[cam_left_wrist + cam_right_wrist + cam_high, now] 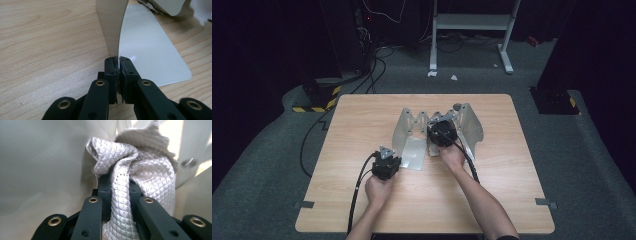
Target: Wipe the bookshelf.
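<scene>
Wooden worktop (362,120), frame centre: left tool (119,65) clamped on metal sheet (150,50), right tool (119,187) clamped on cloth (147,172).

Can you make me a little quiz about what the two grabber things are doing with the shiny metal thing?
1. True or false: the left gripper is shut on a thin edge of the bent metal sheet.
2. What does the right gripper hold? A) a sponge B) a quilted cloth C) a brush
3. Fill in: the metal sheet stands on a ____ table.

Key: 1. True. 2. B, the jaws pinch the cloth against the metal. 3. Wooden.
</scene>
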Motion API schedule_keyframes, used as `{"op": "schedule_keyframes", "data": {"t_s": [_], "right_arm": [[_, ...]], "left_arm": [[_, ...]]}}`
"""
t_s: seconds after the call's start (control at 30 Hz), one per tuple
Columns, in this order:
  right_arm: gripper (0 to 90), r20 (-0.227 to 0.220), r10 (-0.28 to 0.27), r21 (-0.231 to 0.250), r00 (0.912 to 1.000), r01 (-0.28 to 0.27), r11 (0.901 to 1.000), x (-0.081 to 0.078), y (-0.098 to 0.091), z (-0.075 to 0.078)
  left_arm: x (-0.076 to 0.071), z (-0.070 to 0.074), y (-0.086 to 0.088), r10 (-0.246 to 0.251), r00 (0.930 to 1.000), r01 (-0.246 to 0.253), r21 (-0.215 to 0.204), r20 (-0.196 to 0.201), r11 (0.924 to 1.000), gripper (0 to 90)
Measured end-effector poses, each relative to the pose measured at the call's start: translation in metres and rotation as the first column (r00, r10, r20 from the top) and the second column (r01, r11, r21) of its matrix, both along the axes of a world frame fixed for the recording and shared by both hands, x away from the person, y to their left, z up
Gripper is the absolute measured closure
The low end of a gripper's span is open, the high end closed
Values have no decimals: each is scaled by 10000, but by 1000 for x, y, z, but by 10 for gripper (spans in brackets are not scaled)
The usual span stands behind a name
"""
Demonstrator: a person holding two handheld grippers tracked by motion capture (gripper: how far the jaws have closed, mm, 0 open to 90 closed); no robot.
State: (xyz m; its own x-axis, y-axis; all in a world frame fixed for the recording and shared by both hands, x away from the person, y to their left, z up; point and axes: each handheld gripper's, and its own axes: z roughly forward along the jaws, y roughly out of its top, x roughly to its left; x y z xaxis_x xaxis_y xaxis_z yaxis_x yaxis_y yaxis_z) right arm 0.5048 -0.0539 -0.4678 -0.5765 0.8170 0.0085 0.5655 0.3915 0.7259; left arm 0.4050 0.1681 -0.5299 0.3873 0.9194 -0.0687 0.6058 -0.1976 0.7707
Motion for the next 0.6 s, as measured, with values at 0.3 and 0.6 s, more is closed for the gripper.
{"op": "schedule_keyframes", "data": {"t_s": [0.3,0.6], "right_arm": [[799,491,124,510,9987,-149,9986,-7,-6,18],[798,637,234,604,9977,-273,9978,-9,-7,28]], "left_arm": [[0,0,0,-8,10000,8,47,13,10000,846],[0,0,0,-20,10000,20,31,8,10000,846]]}}
